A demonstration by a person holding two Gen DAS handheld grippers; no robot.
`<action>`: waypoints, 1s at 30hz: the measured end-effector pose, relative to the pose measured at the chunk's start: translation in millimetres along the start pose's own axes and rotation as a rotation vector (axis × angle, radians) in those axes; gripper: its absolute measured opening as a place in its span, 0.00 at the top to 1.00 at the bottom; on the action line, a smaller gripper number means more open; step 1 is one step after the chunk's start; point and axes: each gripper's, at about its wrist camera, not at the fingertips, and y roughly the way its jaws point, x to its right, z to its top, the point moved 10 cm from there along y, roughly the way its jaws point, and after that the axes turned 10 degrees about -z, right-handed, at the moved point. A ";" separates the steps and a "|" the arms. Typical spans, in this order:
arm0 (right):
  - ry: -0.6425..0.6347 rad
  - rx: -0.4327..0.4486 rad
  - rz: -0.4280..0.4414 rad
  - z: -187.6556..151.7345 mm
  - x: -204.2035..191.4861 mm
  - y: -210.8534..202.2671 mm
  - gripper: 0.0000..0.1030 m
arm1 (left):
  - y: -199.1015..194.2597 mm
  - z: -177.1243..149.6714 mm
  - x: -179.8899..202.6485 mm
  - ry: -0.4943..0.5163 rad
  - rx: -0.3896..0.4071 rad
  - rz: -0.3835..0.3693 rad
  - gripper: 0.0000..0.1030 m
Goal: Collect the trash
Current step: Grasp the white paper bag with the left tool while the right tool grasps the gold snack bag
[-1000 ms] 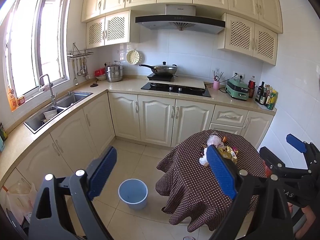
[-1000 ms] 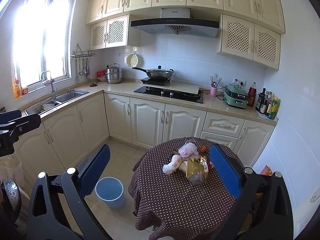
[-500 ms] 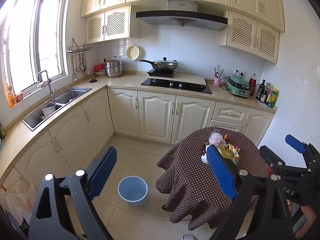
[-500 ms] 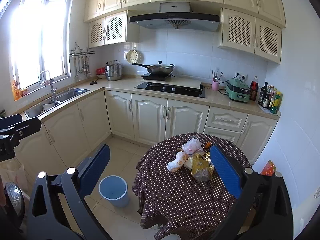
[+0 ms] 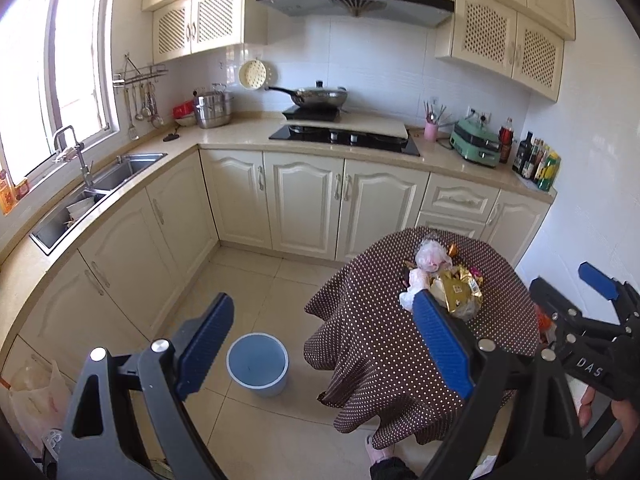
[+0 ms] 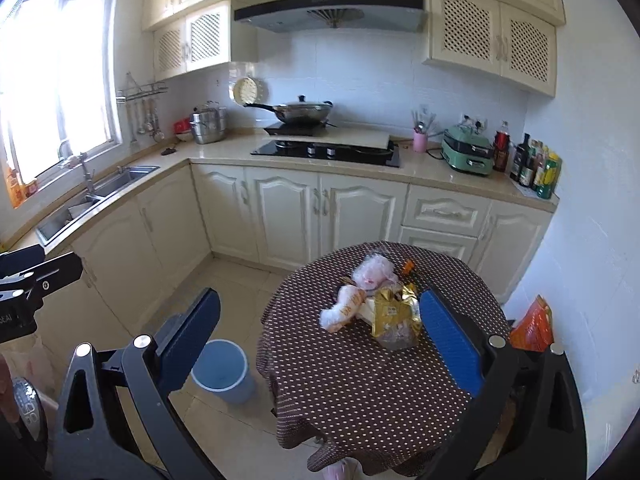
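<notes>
Your left hand-held gripper is spread wide with nothing between its blue pads, held in the air above the tiled floor and looking down at the kitchen. Your right hand-held gripper is likewise wide apart and empty, held above the near edge of the round surface, which is draped in a brown cloth with white dots.

The trash sits in one loose pile toward the far side of that surface. In the right wrist view you can pick out a crumpled pinkish plastic bag at the back, a white and orange wrapper lying to its left front, and a gold foil packet just beside that wrapper, touching it or nearly so. A small orange scrap lies behind the pile. None of these is touched by either gripper.

The light blue bin stands upright on the floor just left of the surface; as far as the left wrist view shows inside it, nothing is visible there.

An orange bag leans low by the right wall beyond the surface. From the left wrist view, your right gripper shows at the right edge, with fingers wrapped on its handle.
</notes>
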 end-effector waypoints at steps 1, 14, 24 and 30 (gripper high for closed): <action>0.003 -0.007 -0.011 -1.1 4.6 5.6 0.07 | 11.1 0.1 3.7 0.006 -0.016 -0.002 0.13; 0.011 -0.251 -0.101 -36.8 96.4 168.4 0.07 | 211.8 -6.0 83.0 0.012 -0.294 -0.111 0.13; 0.130 -0.548 -0.020 -96.4 137.2 293.7 0.07 | 373.0 -36.8 131.6 0.051 -0.474 -0.112 0.13; 0.185 -0.689 0.054 -128.0 130.1 338.6 0.11 | 425.1 -63.0 128.3 0.042 -0.574 -0.089 0.14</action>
